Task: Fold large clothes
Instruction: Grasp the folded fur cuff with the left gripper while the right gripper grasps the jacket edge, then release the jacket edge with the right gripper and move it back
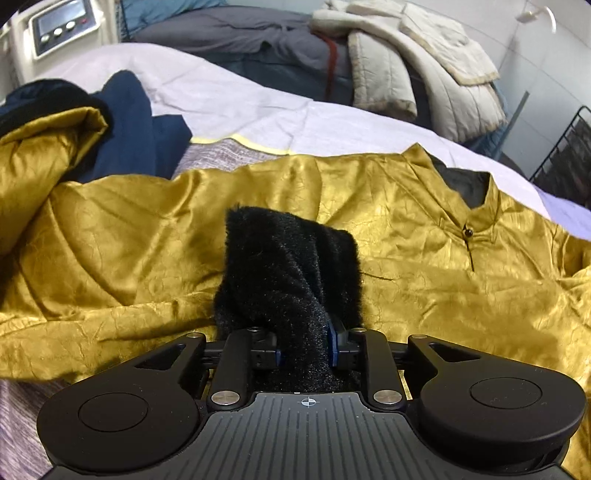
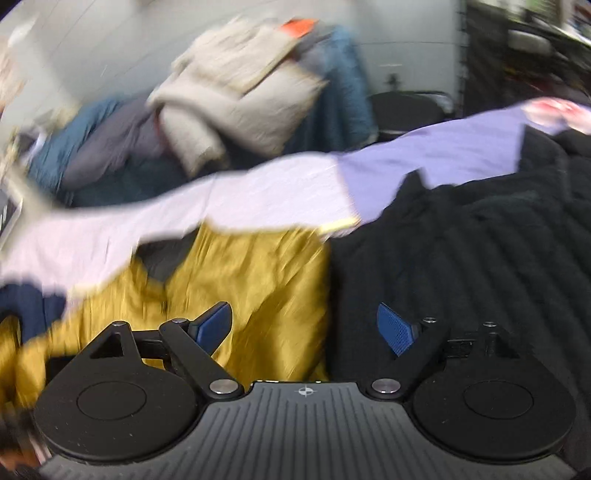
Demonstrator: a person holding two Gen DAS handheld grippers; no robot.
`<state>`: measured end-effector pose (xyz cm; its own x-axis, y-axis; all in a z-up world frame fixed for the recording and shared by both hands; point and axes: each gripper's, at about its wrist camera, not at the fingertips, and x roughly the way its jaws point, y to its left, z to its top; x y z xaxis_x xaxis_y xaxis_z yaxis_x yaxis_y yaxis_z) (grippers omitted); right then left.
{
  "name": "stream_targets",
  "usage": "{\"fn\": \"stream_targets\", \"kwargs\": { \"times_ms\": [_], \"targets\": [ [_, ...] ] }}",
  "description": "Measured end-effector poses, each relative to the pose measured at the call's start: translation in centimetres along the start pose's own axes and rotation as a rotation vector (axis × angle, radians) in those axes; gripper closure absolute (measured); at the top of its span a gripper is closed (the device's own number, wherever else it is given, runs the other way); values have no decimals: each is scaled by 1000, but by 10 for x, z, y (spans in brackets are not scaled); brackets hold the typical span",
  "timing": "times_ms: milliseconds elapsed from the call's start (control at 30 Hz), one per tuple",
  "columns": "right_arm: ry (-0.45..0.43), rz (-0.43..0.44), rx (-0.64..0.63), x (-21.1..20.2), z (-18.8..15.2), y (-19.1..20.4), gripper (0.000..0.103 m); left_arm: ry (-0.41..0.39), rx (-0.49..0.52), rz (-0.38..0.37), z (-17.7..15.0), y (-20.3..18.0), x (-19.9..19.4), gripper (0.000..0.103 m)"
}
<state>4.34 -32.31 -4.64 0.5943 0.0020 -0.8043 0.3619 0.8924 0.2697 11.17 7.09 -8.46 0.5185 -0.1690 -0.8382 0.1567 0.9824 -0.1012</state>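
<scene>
No text, label, brand or number can be read anywhere in either view.

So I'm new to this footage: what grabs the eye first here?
The shiny gold shirt spread across the bed, filling the left wrist view. Then the black fuzzy cloth bunched between the left gripper pads, lying on the shirt. In the blurred right view, the right gripper stands open over gold and black fabric.

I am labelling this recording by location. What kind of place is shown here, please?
Probably a bedroom or laundry corner at home. A gold satin shirt lies spread on a pale lilac sheet like a bed, a heap of quilted jackets is piled behind, and a machine with a control panel stands nearby.
</scene>
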Motion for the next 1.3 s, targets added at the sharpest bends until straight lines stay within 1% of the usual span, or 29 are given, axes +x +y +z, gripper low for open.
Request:
{"fn": "stream_targets", "kwargs": {
  "times_ms": [33,133,167,200,267,300,333,367,467,533,567,600,633,667,700,733,767,800,833,867,900,933,967,1000,1033,1100,1200,1233,1300],
  "targets": [
    [25,-1,-32,5,-5,5,15,0,2,-3,0,-1,-1,20],
    [105,29,-68,19,-20,10,19,4,20,-11,-1,-6,0,15],
    [123,42,-79,23,-26,11,30,3,25,-15,-1,-7,1,15],
    [128,39,-93,26,-30,12,54,0,27,-28,-1,-9,2,15],
    [114,-1,-101,27,-33,11,82,-11,36,-46,2,-14,4,15],
    [92,3,-75,23,-32,9,87,-20,43,-54,4,-17,5,21],
    [56,5,-43,16,-31,5,91,-29,51,-67,7,-22,7,30],
    [22,-6,-22,9,-28,1,94,-41,60,-83,10,-27,8,31],
    [-59,-83,2,-5,-18,-8,97,-95,104,-96,15,-46,14,33],
    [-42,-109,32,-3,-13,-19,97,-84,130,-75,15,-55,24,32],
    [-23,-121,38,1,-14,-23,96,-77,145,-77,14,-58,29,35],
    [-9,-134,30,5,-15,-24,94,-62,160,-83,14,-60,34,24],
    [1,-142,8,8,-16,-25,91,-36,172,-71,13,-61,37,19],
    [11,-157,-14,10,-18,-24,80,-19,180,-60,14,-60,38,18],
    [14,-184,-21,10,-19,-22,58,-17,174,-59,14,-57,35,16],
    [3,-210,-18,5,-21,-19,48,-24,154,-64,15,-53,31,3],
    [-24,-215,-18,-1,-21,-17,34,-29,129,-61,17,-48,25,0],
    [-53,-213,-26,-10,-23,-13,23,-32,103,-50,18,-44,19,0],
    [-83,-219,-49,-19,-24,-7,20,-44,75,-31,19,-39,10,0],
    [-117,-221,-87,-29,-26,0,19,-74,49,-15,20,-36,1,0],
    [-149,-215,-139,-38,-27,10,15,-105,21,-4,19,-32,-9,0],
    [-172,-205,-195,-44,-30,20,10,-125,-5,-1,19,-29,-18,0],
    [-188,-191,-254,-49,-34,30,3,-135,-21,-3,19,-28,-25,0],
    [-196,-170,-315,-51,-39,41,3,-146,-24,-6,18,-29,-31,0],
    [-194,-144,-382,-50,-43,52,3,-156,-14,-9,17,-33,-35,0],
    [-180,-119,-514,-43,-53,72,3,-159,51,-35,13,-45,-36,0],
    [-156,-117,-648,-22,-68,99,3,-113,169,-70,8,-66,-22,0],
    [-141,-106,-667,-16,-71,105,3,-96,197,-60,5,-72,-14,0],
    [-79,-76,-675,3,-74,114,3,-59,243,-13,1,-78,3,0]
  ]
}}
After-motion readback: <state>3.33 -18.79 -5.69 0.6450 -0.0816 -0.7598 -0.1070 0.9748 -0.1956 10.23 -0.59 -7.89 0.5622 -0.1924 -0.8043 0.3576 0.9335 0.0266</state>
